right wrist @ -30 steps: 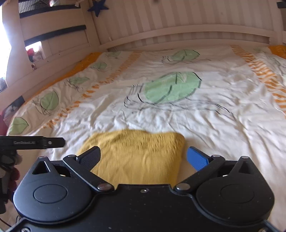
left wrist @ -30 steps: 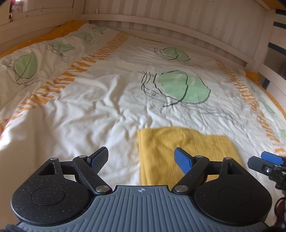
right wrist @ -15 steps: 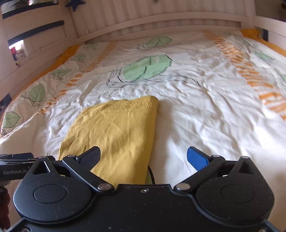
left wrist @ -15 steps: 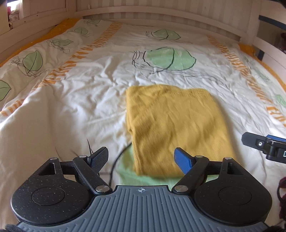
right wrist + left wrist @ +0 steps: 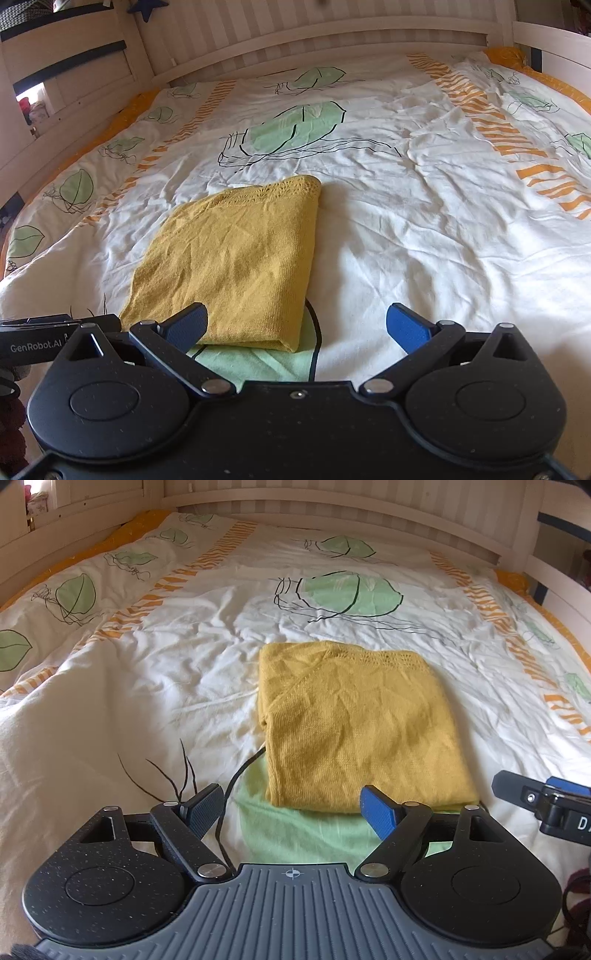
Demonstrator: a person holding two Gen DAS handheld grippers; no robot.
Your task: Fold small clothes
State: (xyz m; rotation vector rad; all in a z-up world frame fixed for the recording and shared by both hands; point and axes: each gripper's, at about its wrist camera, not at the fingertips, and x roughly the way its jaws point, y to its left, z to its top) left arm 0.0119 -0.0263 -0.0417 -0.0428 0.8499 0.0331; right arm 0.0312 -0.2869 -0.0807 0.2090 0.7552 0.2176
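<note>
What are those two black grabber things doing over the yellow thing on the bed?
A person is holding a grabber tool in each hand to fold small clothes. The yellow knitted garment lies folded into a neat rectangle on the leaf-print duvet. Neither tool is gripping it: the left gripper and the right gripper both hover at its near edge with fingers spread open. From how it lies, the fold looks finished.

Left claw (image 5: 293,810) and right claw (image 5: 297,326) both gape wide, empty.
</note>
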